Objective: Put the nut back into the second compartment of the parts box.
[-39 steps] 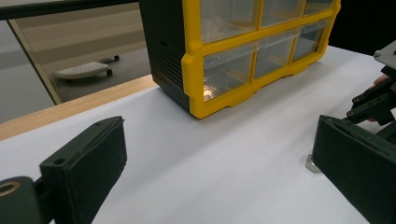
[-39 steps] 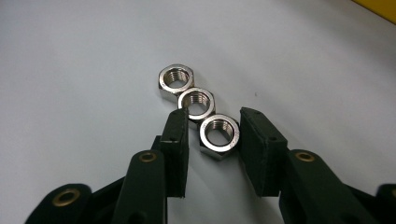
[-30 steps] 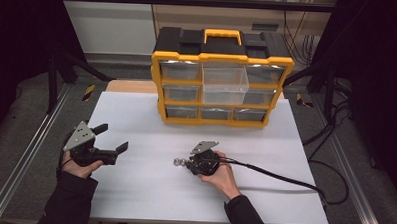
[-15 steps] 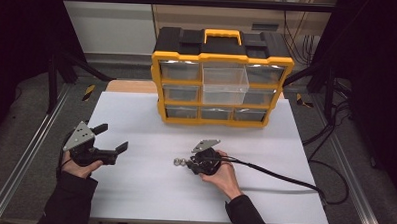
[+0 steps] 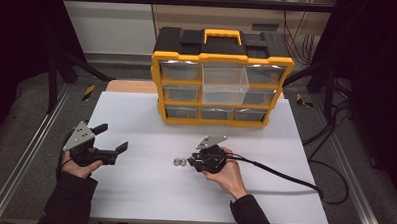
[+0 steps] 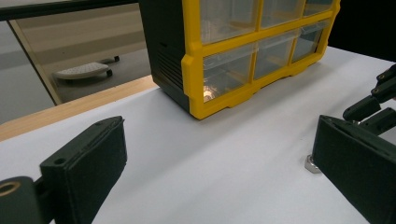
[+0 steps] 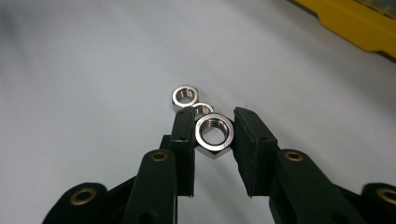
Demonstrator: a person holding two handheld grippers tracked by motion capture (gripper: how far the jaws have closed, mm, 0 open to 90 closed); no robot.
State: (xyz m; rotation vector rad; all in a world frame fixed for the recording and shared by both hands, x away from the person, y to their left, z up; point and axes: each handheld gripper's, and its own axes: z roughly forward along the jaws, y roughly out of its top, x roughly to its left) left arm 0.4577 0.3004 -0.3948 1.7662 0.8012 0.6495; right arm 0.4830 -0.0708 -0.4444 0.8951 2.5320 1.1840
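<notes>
A: What do we have in our right gripper [image 7: 212,122]?

B: We are pinching 1 shiny metal nut [image 7: 214,134] between the 2 black jaws. Both pads press on its sides, and we can look right through its hole.

A: Where are the other nuts?

B: 2 more nuts [image 7: 185,95] lie on the white table [image 5: 143,200], just past the held nut, toward 11 o'clock in the right gripper view. They touch each other. The nearer 1 is partly hidden behind the held nut.

A: And from up high?

B: There our right gripper [image 5: 192,163] sits a little below the middle of the table. The small nuts [image 5: 179,162] lie just beside its tip, at 9 o'clock from it. A black cable [image 5: 284,175] runs off toward 3 o'clock.

A: What about our left gripper [image 5: 116,138]?

B: We hold it near the table's left edge, at 9 o'clock from the nuts and well apart from them. Its jaws stand wide and hold nothing.

A: What is at the back?

B: A yellow and black drawer box [image 5: 221,78] stands at 12 o'clock. 1 clear drawer [image 5: 225,85] in its middle sticks out.
</notes>
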